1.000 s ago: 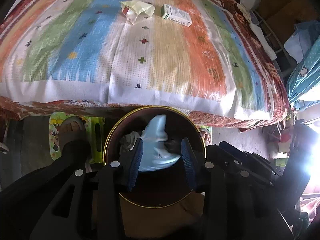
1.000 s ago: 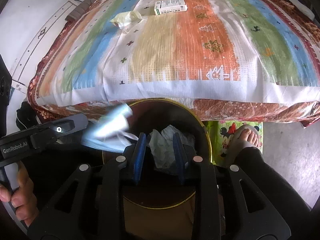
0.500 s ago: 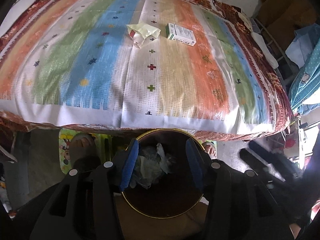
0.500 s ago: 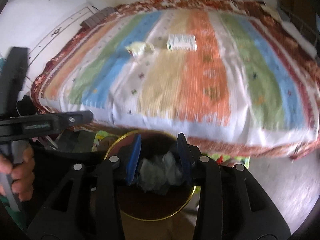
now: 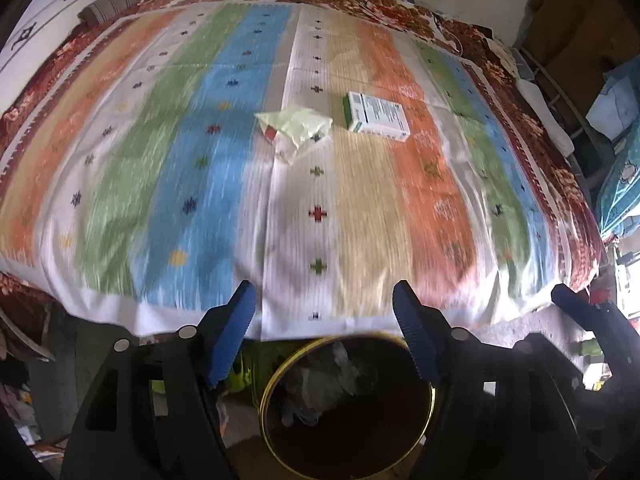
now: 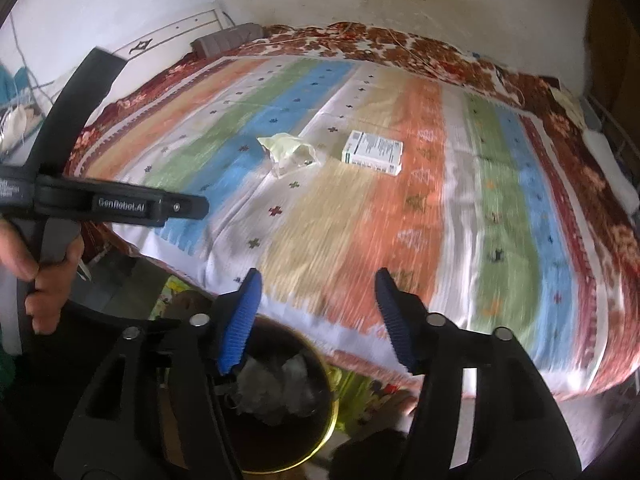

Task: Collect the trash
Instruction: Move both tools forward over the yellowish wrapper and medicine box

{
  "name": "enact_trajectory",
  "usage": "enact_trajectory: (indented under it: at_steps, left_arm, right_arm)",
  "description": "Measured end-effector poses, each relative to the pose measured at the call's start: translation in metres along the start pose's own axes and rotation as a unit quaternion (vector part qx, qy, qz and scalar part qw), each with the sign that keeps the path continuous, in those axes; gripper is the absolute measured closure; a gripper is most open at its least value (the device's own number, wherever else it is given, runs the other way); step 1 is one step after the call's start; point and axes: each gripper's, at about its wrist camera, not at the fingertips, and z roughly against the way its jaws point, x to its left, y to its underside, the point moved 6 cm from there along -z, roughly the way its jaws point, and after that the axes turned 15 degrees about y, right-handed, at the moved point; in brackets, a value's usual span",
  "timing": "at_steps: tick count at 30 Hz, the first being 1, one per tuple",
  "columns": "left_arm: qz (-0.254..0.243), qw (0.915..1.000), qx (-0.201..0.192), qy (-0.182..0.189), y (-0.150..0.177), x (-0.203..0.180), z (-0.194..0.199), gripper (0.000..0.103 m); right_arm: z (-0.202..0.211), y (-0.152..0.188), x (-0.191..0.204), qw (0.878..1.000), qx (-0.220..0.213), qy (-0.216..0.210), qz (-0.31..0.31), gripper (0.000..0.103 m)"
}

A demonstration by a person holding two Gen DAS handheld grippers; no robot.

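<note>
Two pieces of trash lie on the striped bedspread (image 5: 168,184) near the middle of the bed: a crumpled pale-yellow wrapper (image 5: 298,128) and, just beside it to the right, a small green-and-white carton (image 5: 378,117), the two close together but apart. Below the near edge of the bed stands a dark round bin with a gold rim (image 5: 267,396), crumpled pale waste already inside it. The left gripper (image 5: 324,300) hangs above the bin with its blue-padded fingers (image 5: 234,326) spread wide and nothing between them. The right gripper (image 6: 318,284) is likewise wide open and empty over the bin's edge; its view shows the wrapper (image 6: 286,152) and carton (image 6: 374,153) well ahead on the spread, and the person's left hand (image 6: 38,276) on the other tool's handle. Judging by the filled bin and the empty fingers, the step in hand looks like the turn from a drop toward the next pickup (both views are smeared, so fine detail is uncertain). The next move calls for a reach across the bed to either item: the wrapper is thin and soft, so the fingers should come down low and pinch a raised fold, while the carton wants its narrow sides squarely between the pads.
</note>
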Motion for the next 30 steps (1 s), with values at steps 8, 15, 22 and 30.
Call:
enact_trajectory:
  at_steps: [8, 15, 22, 30]
  left_arm:
    - [-0.040, 0.9986, -0.016, -0.031, -0.040, 0.006, -0.019, 0.026]
    - [-0.096, 0.9934, -0.019, -0.060, -0.075, 0.016, -0.049, 0.026]
    - [-0.125, 0.9916, 0.003, -0.032, -0.089, 0.017, -0.070, 0.019]
    - [-0.171, 0.9851, 0.015, -0.019, -0.102, 0.028, -0.079, 0.014]
  right_arm:
    - [-0.033, -0.031, -0.015, 0.998, -0.007, -0.027, 0.064, 0.031]
    - [-0.071, -0.058, -0.019, 0.992, 0.007, -0.049, 0.114, 0.025]
    - [-0.102, -0.084, -0.011, 0.980, 0.007, -0.053, 0.190, 0.019]
    - [-0.150, -0.097, -0.009, 0.963, 0.019, -0.046, 0.263, 0.011]
